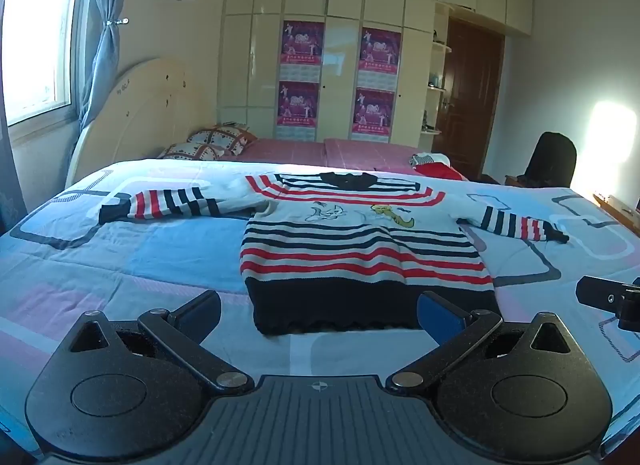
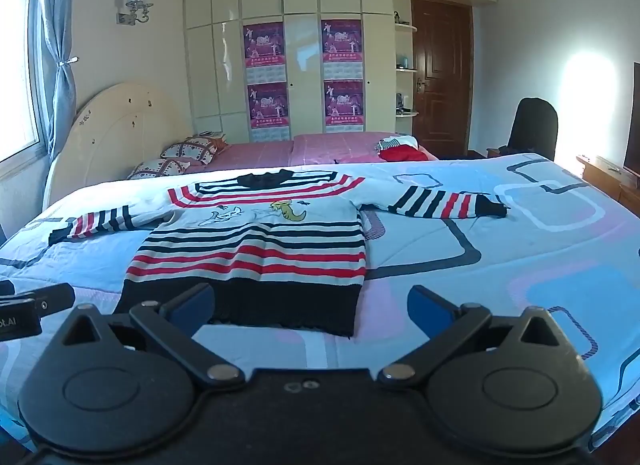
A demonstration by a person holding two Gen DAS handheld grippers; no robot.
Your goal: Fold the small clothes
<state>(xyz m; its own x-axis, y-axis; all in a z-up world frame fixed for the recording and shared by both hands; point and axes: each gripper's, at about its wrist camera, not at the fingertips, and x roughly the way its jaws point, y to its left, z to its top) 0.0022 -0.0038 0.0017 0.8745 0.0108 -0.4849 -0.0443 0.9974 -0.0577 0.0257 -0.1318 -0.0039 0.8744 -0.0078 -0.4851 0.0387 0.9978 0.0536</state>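
A small striped sweater [image 1: 360,249] [image 2: 256,249] lies flat on the bed, front up, with red, navy and white bands, cartoon figures on the chest and a dark hem nearest me. Both sleeves are spread out sideways. My left gripper [image 1: 320,311] hovers open just before the hem, nothing between its fingers. My right gripper [image 2: 312,303] is open too, near the hem's right corner, and holds nothing. Each gripper shows at the edge of the other's view: the right gripper [image 1: 612,299], the left gripper [image 2: 32,305].
The bed cover [image 1: 160,257] [image 2: 500,257] is light blue with pink and grey shapes. Beyond it lie a pink sheet [image 2: 320,149], pillows [image 1: 208,145] and a small pile of red and white clothes [image 2: 400,149]. A dark chair [image 2: 534,125] stands at the right.
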